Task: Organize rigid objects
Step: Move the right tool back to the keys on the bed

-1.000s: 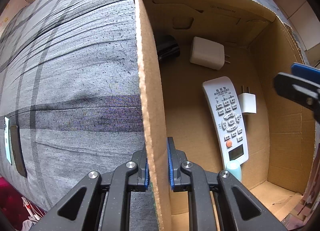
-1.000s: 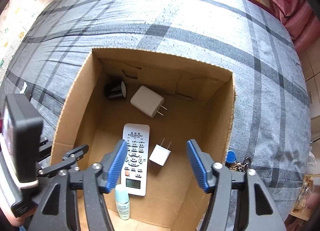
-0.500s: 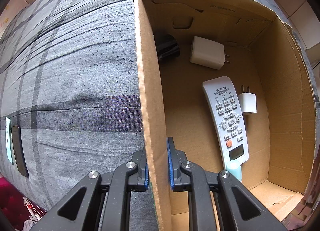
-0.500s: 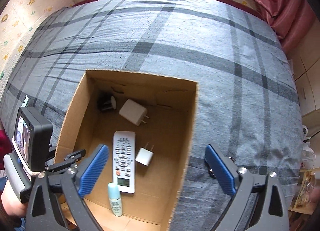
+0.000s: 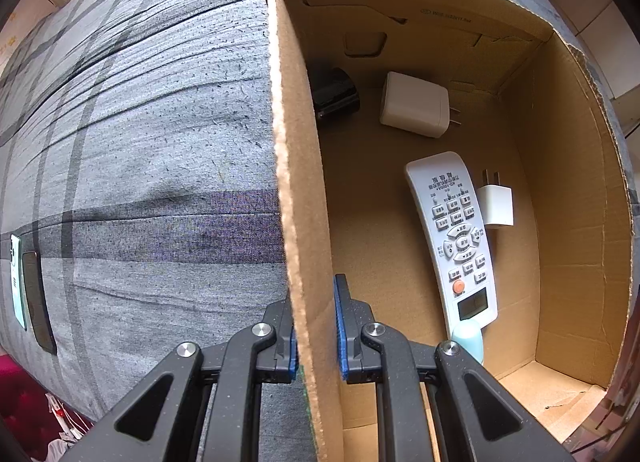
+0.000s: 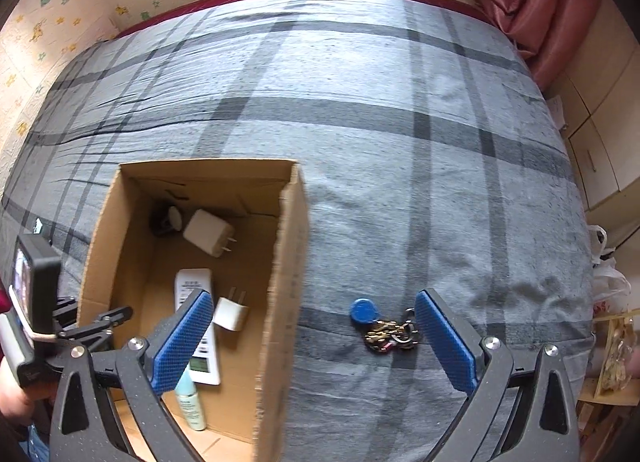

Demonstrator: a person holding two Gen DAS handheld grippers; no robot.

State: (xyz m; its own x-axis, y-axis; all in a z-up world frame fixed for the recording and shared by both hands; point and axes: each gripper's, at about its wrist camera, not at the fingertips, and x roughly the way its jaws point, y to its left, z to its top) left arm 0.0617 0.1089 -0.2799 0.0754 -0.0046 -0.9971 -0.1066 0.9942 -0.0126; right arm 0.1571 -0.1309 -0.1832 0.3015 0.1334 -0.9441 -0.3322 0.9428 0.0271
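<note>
L jaws: closed tight on the cardboard box (image 5: 304, 198) wall, one pad inside, one outside; left gripper (image 5: 316, 332) points straight down, pinning the box in place.
R jaws: just been opening, now spread as wide as they go, nothing btwn the pads; right gripper (image 6: 314, 336) hangs above the bedspread (image 6: 360, 122), straddling the box's near wall and the key bunch (image 6: 386, 328).
Box: open-topped, sits on the grey plaid bedspread, L hand steadying it.
In box already: white remote (image 5: 454, 238) lying flat; small white plug (image 5: 496, 204) just beside it; larger white charger (image 5: 414, 104) toward the far wall; black round item (image 5: 334, 92) in the far corner, can't tell what it is; pale teal bottle (image 6: 190, 398) at the remote's near end.
Still out: key bunch w/ blue fob (image 6: 364, 310), on the bedspread just outside the box wall, right under the R jaws' span.
Also out: flat dark thing and a pale card (image 5: 18, 282) at the bedspread edge, far side from the box; unclear if part of the job.
Progress: mostly done by the look of it, five items boxed; keys look like the next pick.
Left to do: lower R jaws over keys, close, carry over the wall, drop in.
</note>
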